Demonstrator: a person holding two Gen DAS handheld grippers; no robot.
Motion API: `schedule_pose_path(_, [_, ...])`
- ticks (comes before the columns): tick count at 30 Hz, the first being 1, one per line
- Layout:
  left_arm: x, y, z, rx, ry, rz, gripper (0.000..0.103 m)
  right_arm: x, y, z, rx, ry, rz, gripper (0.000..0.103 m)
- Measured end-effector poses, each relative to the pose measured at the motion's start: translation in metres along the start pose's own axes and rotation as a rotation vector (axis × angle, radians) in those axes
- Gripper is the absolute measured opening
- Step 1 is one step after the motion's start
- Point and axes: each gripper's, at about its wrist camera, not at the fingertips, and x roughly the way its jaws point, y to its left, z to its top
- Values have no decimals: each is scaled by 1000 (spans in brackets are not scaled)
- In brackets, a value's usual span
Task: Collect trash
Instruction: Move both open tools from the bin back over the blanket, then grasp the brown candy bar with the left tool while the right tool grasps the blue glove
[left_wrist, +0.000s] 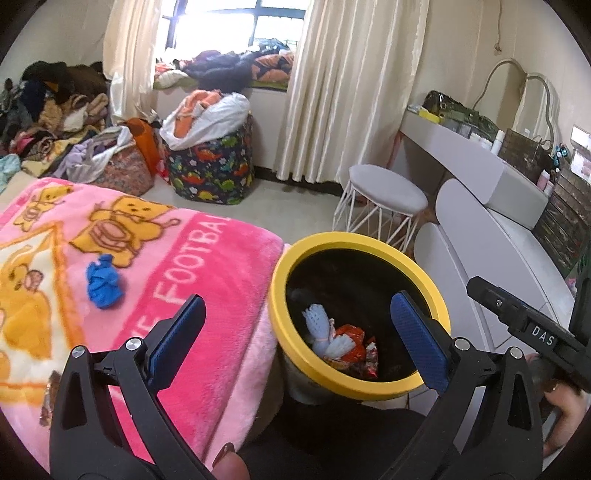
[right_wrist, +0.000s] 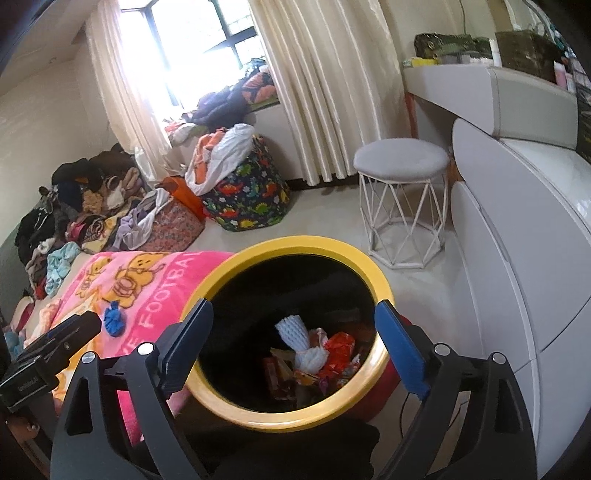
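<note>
Now one crumpled blue wad is lying on the pink blanket, ahead and to the left of the left gripper, which is standing wide and empty. Its long axis is running away from the camera. The left gripper seems nearer; the right gripper, also wide and empty, is hovering over the one yellow-rimmed bin, where several wrappers are lying.

"FOOTBAL" in white on the pink blanket, "DAS" on the right gripper body
</note>
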Motion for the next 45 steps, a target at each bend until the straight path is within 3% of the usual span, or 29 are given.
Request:
schedule_pose_path(10, [-34, 32, -5, -40, -92, 58, 92, -2, 38, -5, -70, -3, 55, 87])
schedule_pose_path(20, [-54, 70, -13, -46, -141, 174, 92, 5, 93, -12, -180, 18, 130, 89])
schedule_pose_path(31, [-64, 114, -30, -77, -126, 281, 92, 25, 157, -21, -297, 66, 230, 89])
schedule_pose_path(45, [-65, 182, -61, -163, -39, 337, 92, 72, 229, -22, -383, 151, 376, 89])
